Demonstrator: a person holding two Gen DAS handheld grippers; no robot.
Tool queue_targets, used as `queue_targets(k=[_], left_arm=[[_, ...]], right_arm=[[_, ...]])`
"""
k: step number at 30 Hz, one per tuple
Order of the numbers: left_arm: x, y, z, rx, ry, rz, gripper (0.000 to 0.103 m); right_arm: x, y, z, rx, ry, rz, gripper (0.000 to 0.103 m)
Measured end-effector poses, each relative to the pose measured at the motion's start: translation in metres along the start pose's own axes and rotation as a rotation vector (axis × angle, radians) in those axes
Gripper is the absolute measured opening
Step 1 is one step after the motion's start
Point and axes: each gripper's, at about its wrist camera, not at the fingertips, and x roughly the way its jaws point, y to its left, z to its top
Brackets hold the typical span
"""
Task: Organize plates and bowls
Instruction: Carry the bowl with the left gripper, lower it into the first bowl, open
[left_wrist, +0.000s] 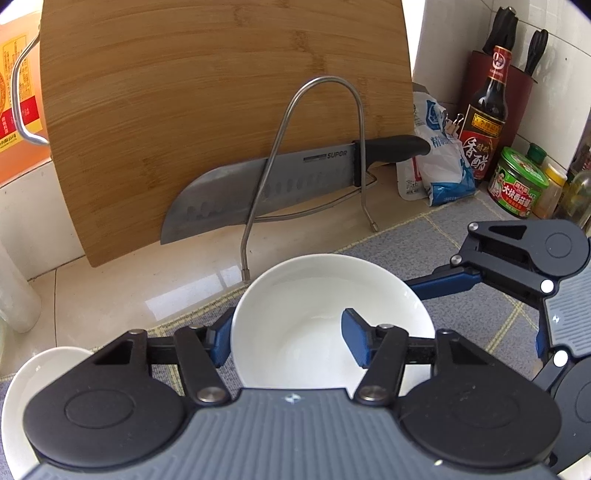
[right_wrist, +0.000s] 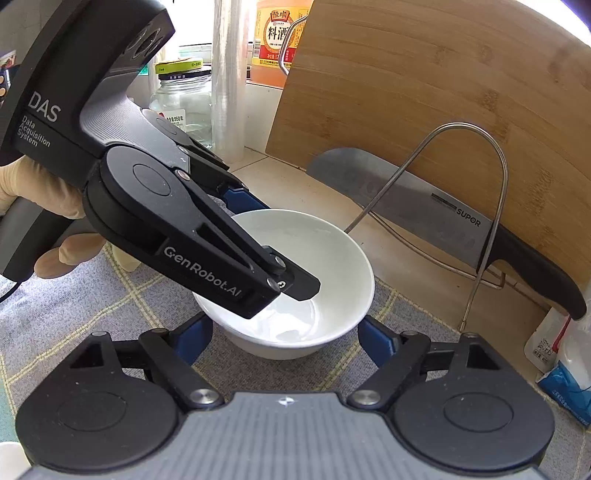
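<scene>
A white bowl sits on a grey checked mat. My left gripper straddles the bowl's near-left rim, one blue finger outside and the other finger inside; the jaws stand wide and do not pinch the rim. My right gripper is open, its blue fingers flanking the bowl's near side without touching. A second white dish lies at the lower left under my left gripper.
A bamboo cutting board leans at the back with a large knife in a wire rack. Sauce bottle, jars and a salt bag stand right. A glass jar and plastic-wrap roll stand left.
</scene>
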Motion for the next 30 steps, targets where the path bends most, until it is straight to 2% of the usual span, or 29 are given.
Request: queue_targets(k=[15, 30], left_arm=[[-0.009, -0.003, -0.001, 0.003, 0.01, -0.011, 0.055], [-0.062, -0.037, 0.0, 0.046, -0.041, -0.041, 0.055]], right_arm=[[-0.008, 0.006, 0.003, -0.031, 0.013, -0.004, 0.089], [-0.058, 0.019, 0.001, -0.008, 0.03, 0.009, 0.089]])
